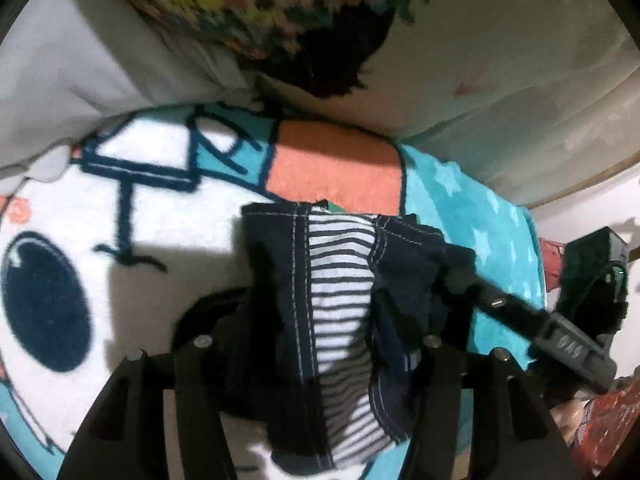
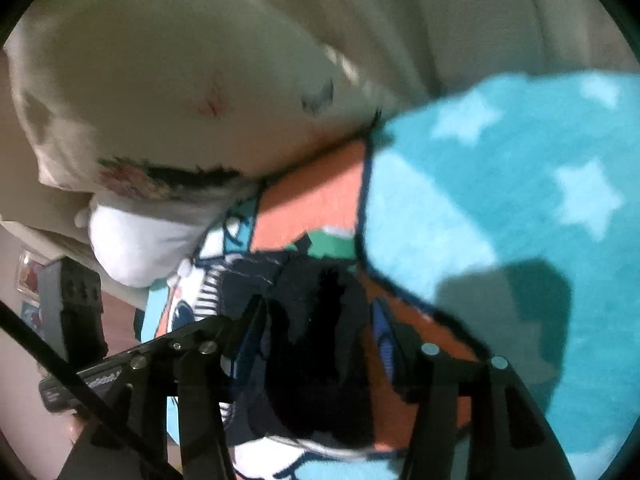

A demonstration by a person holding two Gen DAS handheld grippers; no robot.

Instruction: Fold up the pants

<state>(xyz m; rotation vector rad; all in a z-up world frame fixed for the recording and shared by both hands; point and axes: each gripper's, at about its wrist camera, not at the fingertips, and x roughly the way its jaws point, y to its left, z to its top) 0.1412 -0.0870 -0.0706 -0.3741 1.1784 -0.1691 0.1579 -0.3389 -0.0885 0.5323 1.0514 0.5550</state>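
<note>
Dark navy pants (image 1: pixel 340 280) with a striped lining lie bunched on a cartoon blanket (image 1: pixel 120 220). My left gripper (image 1: pixel 320 312) stands over them, its fingers on either side of the cloth; white blanket shows beside the left finger, so the pads do not press. In the right wrist view the pants (image 2: pixel 312 340) are a dark heap between the fingers of my right gripper (image 2: pixel 320 308). Orange blanket shows between the cloth and the blue pad (image 2: pixel 384 344), so this gripper is open too. The right gripper (image 1: pixel 460 280) touches the pants' right edge. The left gripper (image 2: pixel 192 336) comes in from the left.
The teal star-patterned blanket (image 2: pixel 520 200) covers a bed. White and beige pillows (image 2: pixel 180 80) lie at the far side, with a colourful knitted piece (image 1: pixel 260 4) on them. A black box (image 1: pixel 592 260) and red patterned cloth (image 1: pixel 608 420) sit off the bed's right edge.
</note>
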